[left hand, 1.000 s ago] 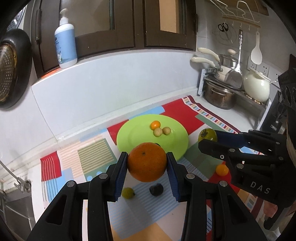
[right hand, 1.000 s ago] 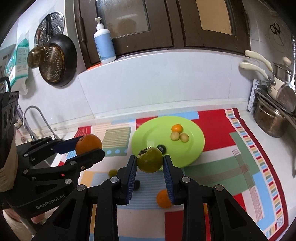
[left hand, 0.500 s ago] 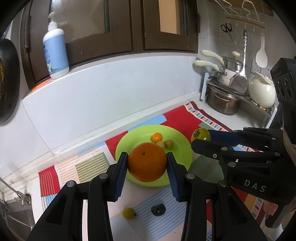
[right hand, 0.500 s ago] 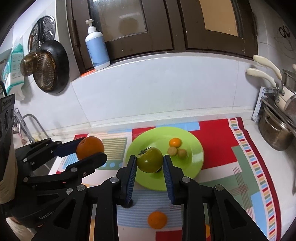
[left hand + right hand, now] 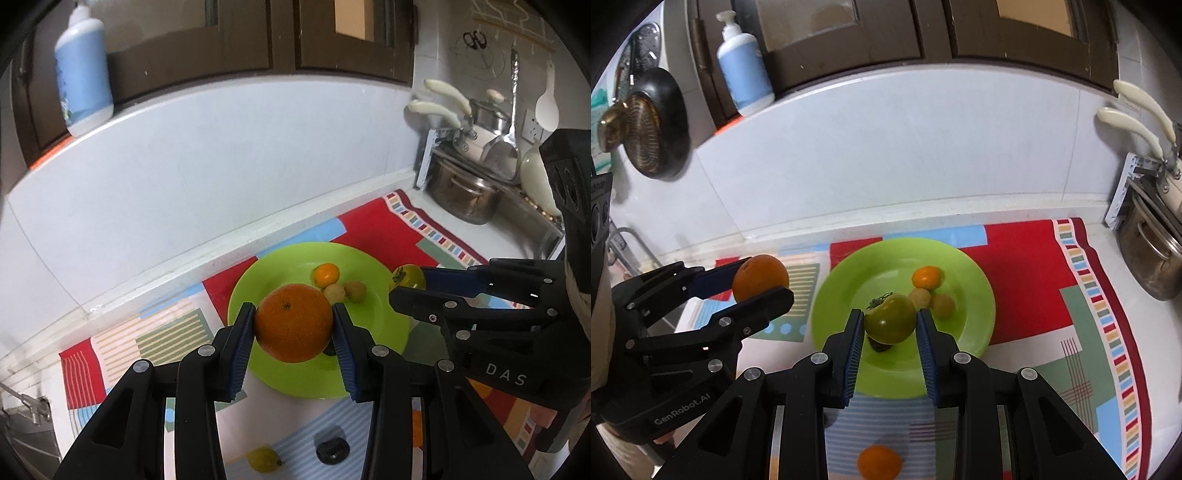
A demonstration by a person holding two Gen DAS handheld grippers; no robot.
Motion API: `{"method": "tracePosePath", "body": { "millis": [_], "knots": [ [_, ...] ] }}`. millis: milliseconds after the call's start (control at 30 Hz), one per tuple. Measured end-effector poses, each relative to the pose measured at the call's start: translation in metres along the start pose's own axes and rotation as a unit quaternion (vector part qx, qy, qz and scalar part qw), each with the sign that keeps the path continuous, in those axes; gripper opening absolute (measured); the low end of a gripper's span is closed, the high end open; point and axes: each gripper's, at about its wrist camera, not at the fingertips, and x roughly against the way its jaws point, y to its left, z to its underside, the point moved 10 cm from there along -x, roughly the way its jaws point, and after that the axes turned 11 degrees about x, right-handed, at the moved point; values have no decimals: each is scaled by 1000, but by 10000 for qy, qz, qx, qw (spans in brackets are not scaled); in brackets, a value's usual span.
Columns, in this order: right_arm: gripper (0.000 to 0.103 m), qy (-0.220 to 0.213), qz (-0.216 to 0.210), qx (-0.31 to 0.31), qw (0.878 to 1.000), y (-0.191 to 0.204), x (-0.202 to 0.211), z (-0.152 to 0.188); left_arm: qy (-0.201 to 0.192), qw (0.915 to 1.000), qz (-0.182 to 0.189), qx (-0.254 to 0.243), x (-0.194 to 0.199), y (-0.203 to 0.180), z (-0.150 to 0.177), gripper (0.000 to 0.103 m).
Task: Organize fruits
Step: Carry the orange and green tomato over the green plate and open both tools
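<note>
A white tiled backsplash (image 5: 905, 158) is curving across the far side, smooth & glossy, w/ dark wood cabinet doors (image 5: 849, 33) above it. A patchwork mat (image 5: 1034, 273) is covering the counter: flat woven cloth, red/blue/green blocks, striped panels, a border of small coloured rectangles on the right. A round lime-green plate (image 5: 975, 332), smooth plastic-looking w/ a shallow rim, is sitting on the mat's far centre.

The left gripper (image 5: 294, 330), matte black w/ ribbed blue pads, is pinching a big orange (image 5: 294, 323), pebbly skin & round, over the plate's near-left part. The right gripper (image 5: 889, 325), same build, is clamping a green tomato (image 5: 890, 322), glossy w/ a dried calyx on top, over the plate's near-centre.

A blue-and-white pump bottle (image 5: 744, 77) is standing on the ledge far left. A round black pan w/ a brass mesh strainer (image 5: 639, 133) is hanging on the left wall. A steel pot (image 5: 461, 195) is sitting far right, below cream-handled cookware (image 5: 439, 103).

On the plate's far side a small tangerine (image 5: 926, 277) is lying just beside two tan round fruits (image 5: 931, 301), dull-skinned & touching each other. Another small orange fruit (image 5: 879, 463) is lying on the striped patch near the bottom edge. In the left wrist view a small yellow-green fruit (image 5: 263, 459) & a small dark fruit (image 5: 332, 448) are lying close together on the near mat.
</note>
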Motion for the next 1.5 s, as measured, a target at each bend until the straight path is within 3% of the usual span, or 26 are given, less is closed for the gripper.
{"method": "tracePosePath", "body": {
  "millis": [600, 1000, 1100, 1167, 1500],
  "knots": [
    [30, 709, -134, -20, 9974, -16, -71, 15, 897, 9960, -9, 17, -89, 14, 27, 41],
    [30, 908, -186, -33, 9957, -16, -88, 20, 1089, 9940, -37, 21, -105, 19, 36, 43],
    [33, 951, -138, -32, 9954, -16, -87, 21, 992, 9950, -71, 19, -99, 21, 33, 50],
    [43, 917, -78, -36, 9957, -18, -85, 21, 923, 9957, -118, -12, -94, 22, 30, 51],
    [43, 527, 187, -121, 9984, -21, -38, 15, 385, 9991, -167, -69, -39, 11, 14, 70]
  ]
}}
